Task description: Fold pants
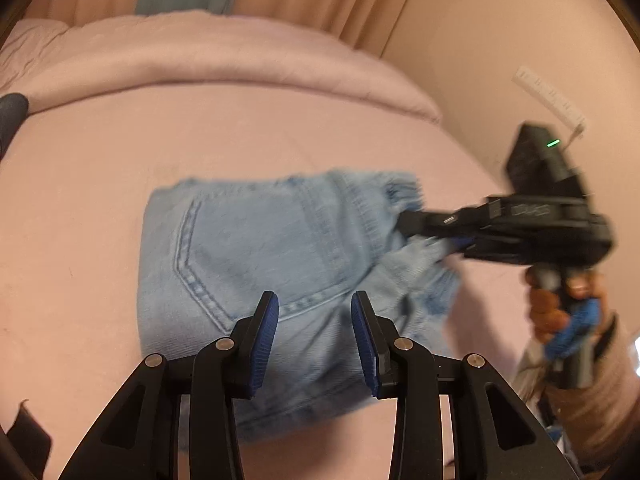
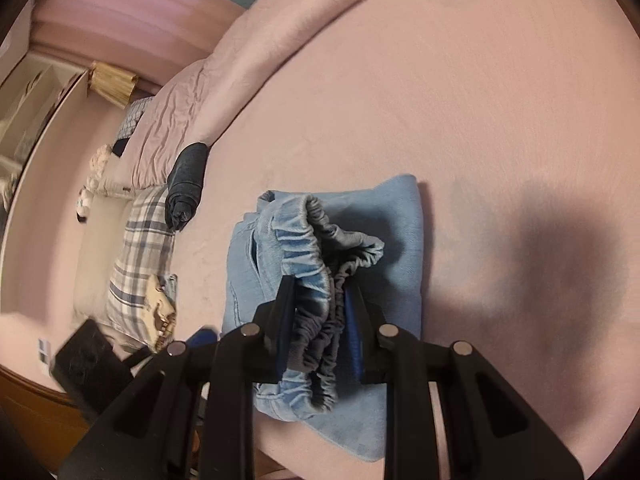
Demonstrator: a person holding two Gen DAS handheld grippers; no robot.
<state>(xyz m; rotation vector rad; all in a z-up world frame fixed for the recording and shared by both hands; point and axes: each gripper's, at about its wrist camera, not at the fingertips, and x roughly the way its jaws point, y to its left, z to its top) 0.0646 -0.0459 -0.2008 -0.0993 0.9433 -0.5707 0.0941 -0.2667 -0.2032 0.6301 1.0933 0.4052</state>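
With our right gripper clamped on the elastic waistband of the folded denim pants lying on the pink bed sheet, and our left gripper hovering wide open above them, we should lay the waistband flat, edges aligned; no containers are visible.

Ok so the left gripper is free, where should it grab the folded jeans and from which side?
Probably the near folded edge of the jeans, just below the back pocket, approached from the left gripper's own side with open jaws sliding over the layers. That edge lies flat on the bed and uncovered, while the right gripper already clamps the bunched elastic waistband at the opposite end.
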